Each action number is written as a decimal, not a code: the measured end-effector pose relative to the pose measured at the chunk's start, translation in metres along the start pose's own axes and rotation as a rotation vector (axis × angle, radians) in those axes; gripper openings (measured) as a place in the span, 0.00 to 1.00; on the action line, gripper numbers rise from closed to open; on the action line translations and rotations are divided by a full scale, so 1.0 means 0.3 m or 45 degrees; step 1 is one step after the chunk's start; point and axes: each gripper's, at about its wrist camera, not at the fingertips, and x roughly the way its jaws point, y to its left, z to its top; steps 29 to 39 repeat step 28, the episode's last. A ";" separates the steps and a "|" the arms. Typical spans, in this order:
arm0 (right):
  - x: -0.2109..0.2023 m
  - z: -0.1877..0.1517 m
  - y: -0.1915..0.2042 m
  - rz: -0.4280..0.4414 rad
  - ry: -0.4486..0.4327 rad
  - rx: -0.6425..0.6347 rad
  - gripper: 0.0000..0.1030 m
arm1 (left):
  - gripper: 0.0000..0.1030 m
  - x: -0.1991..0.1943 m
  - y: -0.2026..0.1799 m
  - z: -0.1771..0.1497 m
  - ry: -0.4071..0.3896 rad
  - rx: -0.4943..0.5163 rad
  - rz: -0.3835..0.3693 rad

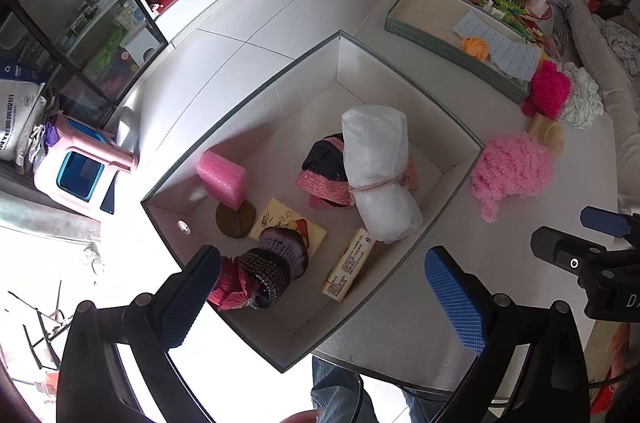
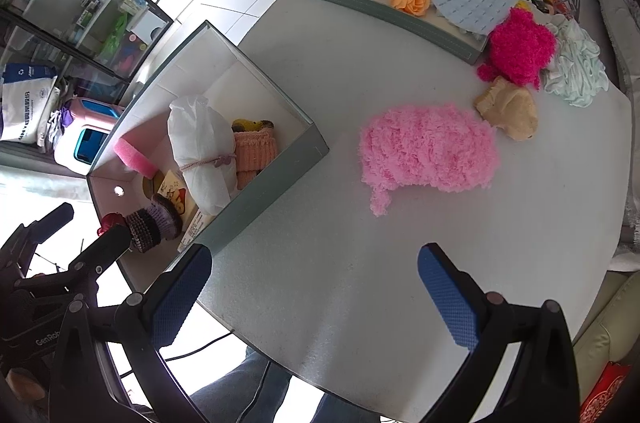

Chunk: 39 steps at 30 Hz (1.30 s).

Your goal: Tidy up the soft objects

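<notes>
While both tongs gape, knit roll (image 1: 272, 265) sits in box (image 1: 460, 163).

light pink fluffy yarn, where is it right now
The light pink fluffy yarn lies on the white table ahead of the open right gripper, between the grey box and the tan knit piece.
</notes>
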 end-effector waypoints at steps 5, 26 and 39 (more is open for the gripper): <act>-0.003 -0.007 0.028 0.004 0.003 -0.020 1.00 | 0.99 0.007 0.022 -0.009 -0.002 -0.008 0.034; -0.027 0.030 0.189 -0.005 -0.034 -0.143 1.00 | 0.99 0.018 0.102 -0.033 0.023 -0.082 0.015; -0.029 0.035 0.206 -0.005 -0.039 -0.157 1.00 | 0.99 0.006 0.107 -0.037 -0.009 -0.079 0.014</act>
